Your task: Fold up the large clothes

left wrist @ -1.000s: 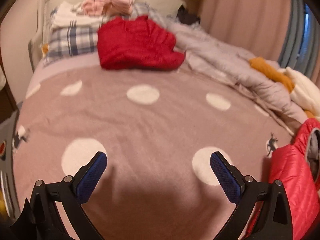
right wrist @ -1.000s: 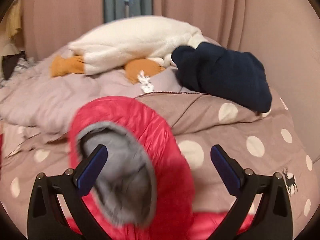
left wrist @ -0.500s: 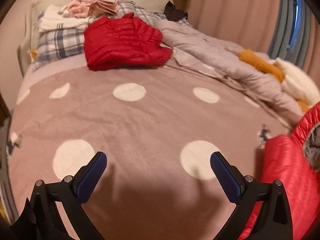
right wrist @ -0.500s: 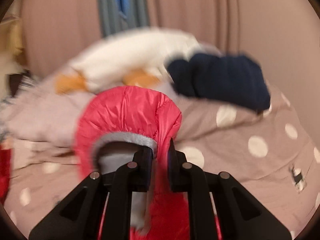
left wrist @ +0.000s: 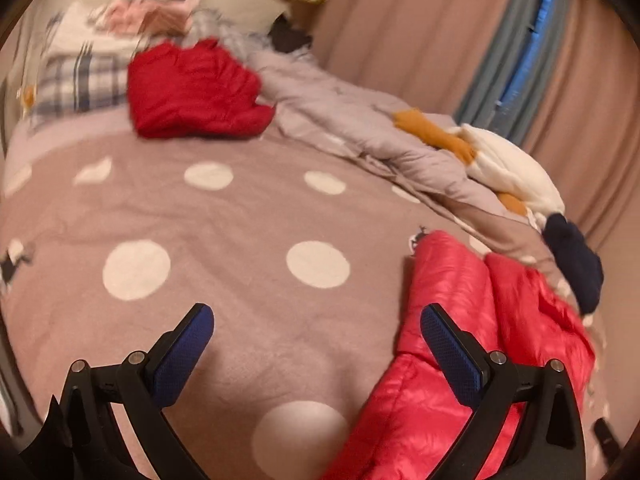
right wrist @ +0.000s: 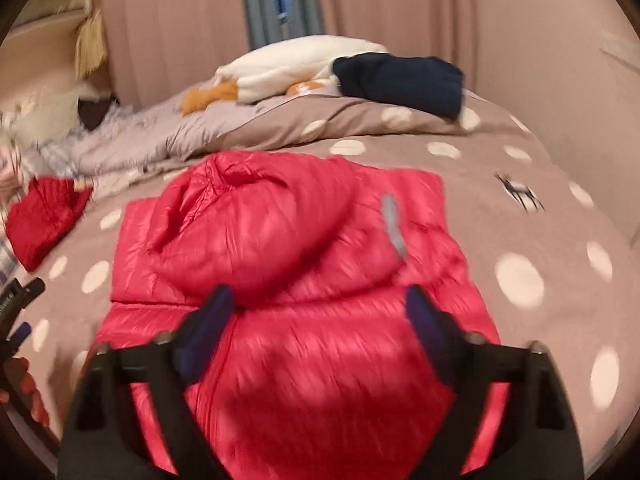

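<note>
A bright red puffy hooded jacket (right wrist: 288, 264) lies flat on the dotted blanket (right wrist: 540, 208). Its hood (right wrist: 280, 216) is folded down over the body, with a sliver of grey lining showing. My right gripper (right wrist: 320, 312) hovers above the jacket's near part; its jaws are opening wide and the pads press on nothing. In the left wrist view the same jacket (left wrist: 492, 320) lies at the lower right. My left gripper (left wrist: 316, 328) stands open over the bare blanket (left wrist: 240, 220), its right finger in front of the jacket's edge.
A darker red folded garment (left wrist: 196, 88) lies near the plaid pillows (left wrist: 80, 80). A crumpled grey duvet (left wrist: 360, 120), a white and orange plush (left wrist: 508, 164) and a navy garment (right wrist: 400, 80) line the curtain side. A hand (right wrist: 24, 380) shows at the left edge.
My right gripper shut on the hood's rim, drew back toward me and opened; the hood now lies folded over the jacket. My left gripper swung right, bringing the jacket beside its right finger.
</note>
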`<state>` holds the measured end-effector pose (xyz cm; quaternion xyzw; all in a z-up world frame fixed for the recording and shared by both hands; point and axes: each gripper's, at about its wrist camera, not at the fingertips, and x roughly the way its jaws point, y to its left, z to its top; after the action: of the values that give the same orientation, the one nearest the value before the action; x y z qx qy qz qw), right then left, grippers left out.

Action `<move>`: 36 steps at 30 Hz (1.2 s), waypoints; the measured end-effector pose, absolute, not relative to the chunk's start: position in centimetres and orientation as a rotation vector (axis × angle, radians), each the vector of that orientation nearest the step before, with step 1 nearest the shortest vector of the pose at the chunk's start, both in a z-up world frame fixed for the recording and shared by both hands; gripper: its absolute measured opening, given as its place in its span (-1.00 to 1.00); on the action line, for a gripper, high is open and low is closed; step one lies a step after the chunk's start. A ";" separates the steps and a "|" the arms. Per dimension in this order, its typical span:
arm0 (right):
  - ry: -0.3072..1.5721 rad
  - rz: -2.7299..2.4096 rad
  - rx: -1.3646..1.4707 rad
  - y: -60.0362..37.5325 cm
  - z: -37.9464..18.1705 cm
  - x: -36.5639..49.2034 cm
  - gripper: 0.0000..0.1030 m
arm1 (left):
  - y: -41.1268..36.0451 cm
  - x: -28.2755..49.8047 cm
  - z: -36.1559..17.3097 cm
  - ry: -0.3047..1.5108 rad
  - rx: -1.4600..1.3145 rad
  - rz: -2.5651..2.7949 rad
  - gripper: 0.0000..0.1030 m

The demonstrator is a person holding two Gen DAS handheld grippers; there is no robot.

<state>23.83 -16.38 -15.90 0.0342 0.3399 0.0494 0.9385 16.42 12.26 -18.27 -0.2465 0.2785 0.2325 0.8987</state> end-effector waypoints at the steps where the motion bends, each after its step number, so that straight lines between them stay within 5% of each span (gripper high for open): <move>1: 0.686 0.101 0.085 -17.0 -15.7 23.8 0.76 | 11.7 16.5 -18.0 0.570 -0.493 0.467 0.98; 15: 0.742 0.282 0.341 -15.5 -18.3 31.7 0.70 | 3.1 23.2 -16.7 0.540 -0.352 0.196 0.98; 18: 0.828 0.288 0.391 -15.4 -20.4 33.3 0.30 | 1.6 26.6 -18.0 0.634 -0.459 -0.046 0.98; 20: 0.844 0.322 0.380 -15.2 -21.0 33.4 -0.46 | 0.6 29.1 -19.4 0.714 -0.507 -0.116 0.96; 22: 0.829 0.327 0.339 -15.1 -21.1 32.9 -0.72 | 0.1 30.9 -21.0 0.775 -0.525 -0.114 0.59; 23: 0.824 0.322 0.312 -15.2 -21.3 32.5 -0.75 | 0.0 31.9 -22.2 0.844 -0.527 -0.079 0.22; 27: 0.818 0.352 0.307 -16.2 -21.6 31.7 -0.80 | -1.5 31.5 -23.0 0.822 -0.400 -0.049 -0.14; 29: 0.817 0.354 0.290 -16.2 -21.4 31.1 -0.80 | -2.6 30.4 -22.8 0.819 -0.334 -0.053 -0.28; 36: 0.826 0.292 0.109 -14.4 -22.4 28.2 -0.77 | -2.6 26.8 -24.7 0.823 -0.282 -0.014 -0.27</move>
<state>28.16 -14.37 -22.42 0.0530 0.3998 0.1414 0.9041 26.76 -2.61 -24.66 -0.1365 0.3988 -0.0066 0.9068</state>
